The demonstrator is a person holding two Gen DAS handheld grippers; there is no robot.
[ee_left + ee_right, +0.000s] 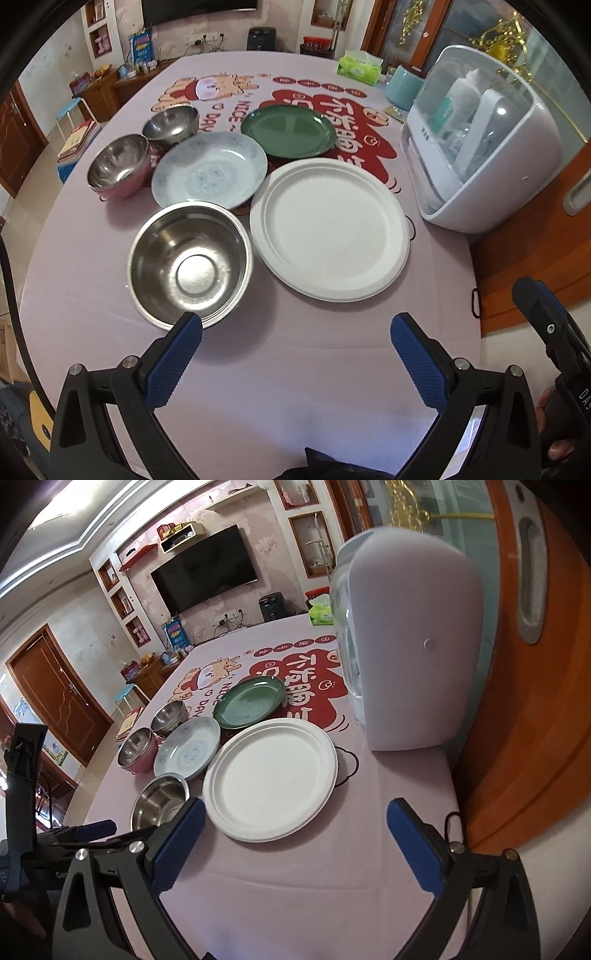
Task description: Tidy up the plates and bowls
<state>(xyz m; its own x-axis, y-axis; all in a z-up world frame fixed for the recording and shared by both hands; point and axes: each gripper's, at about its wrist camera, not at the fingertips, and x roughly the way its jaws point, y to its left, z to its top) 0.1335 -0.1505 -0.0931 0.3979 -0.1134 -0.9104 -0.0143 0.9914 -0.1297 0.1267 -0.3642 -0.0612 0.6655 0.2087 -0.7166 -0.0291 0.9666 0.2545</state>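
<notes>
Plates and bowls lie unsorted on the pink printed tablecloth (92,295): large steel bowl (190,264) near left, white paper plate (330,230) beside it. Both the left gripper (295,332) and right gripper (295,819) hover, jaws wide, empty. Sorting seems unstarted; next, probably grasp a rim.

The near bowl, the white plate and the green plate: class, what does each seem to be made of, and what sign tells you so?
Near bowl: probably stainless steel, polished, with mirror-like reflections inside.
White plate: looks like moulded paper pulp or matte plastic; dull, no glare, stepped rim.
Green plate: likely glazed ceramic or melamine; smooth and glossy with soft highlights.
</notes>
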